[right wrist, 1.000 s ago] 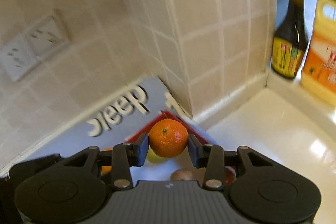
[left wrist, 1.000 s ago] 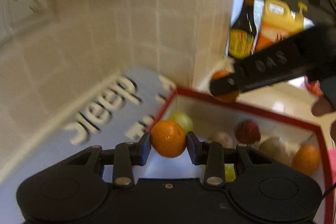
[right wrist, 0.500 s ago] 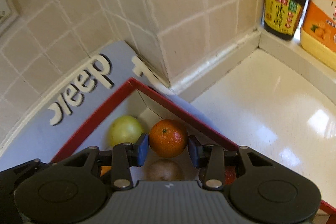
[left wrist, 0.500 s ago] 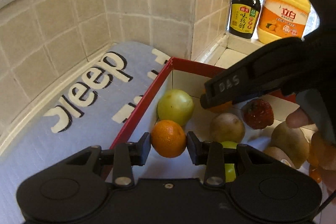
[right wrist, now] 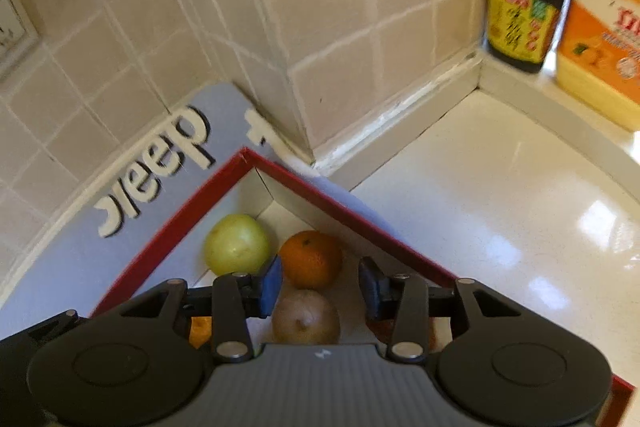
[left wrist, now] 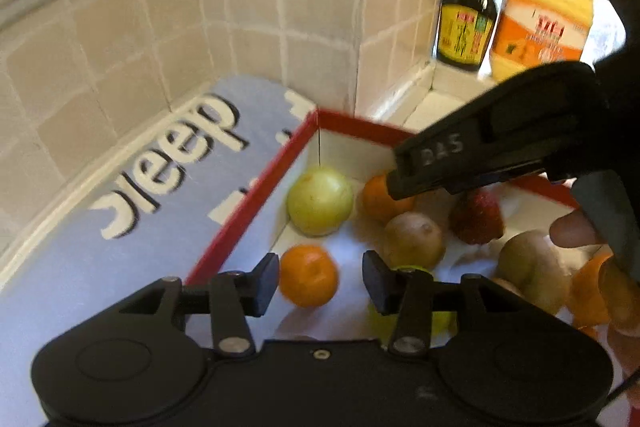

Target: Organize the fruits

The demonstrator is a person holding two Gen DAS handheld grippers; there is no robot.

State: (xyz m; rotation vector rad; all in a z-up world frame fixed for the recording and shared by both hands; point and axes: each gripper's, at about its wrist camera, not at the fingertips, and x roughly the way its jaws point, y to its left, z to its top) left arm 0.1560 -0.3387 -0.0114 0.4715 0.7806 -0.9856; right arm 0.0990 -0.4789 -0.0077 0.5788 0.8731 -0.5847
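A red-rimmed white box (left wrist: 256,203) holds several fruits. My left gripper (left wrist: 320,283) hangs over its near left corner with jaws opening. A loose orange (left wrist: 308,275) lies on the box floor between them, with a gap at the right pad. My right gripper (right wrist: 320,287) points into the far corner of the box (right wrist: 176,239), jaws opening. A second orange (right wrist: 310,259) rests there beside a yellow-green apple (right wrist: 236,245), clear of the right pad. In the left wrist view the right gripper's finger (left wrist: 480,155) hides part of that orange (left wrist: 378,199).
A kiwi (left wrist: 414,241) and a red fruit (left wrist: 476,217) lie in the box. A blue mat (left wrist: 120,227) with white letters lies under it. Tiled walls (right wrist: 340,27) meet behind it. A dark sauce bottle (right wrist: 524,7) and a yellow jug (right wrist: 600,27) stand on the ledge. White counter (right wrist: 500,207) spreads right.
Both pairs of jaws have widened and let go of their oranges, which now rest in the box. The right gripper has sunk towards the box's far corner.
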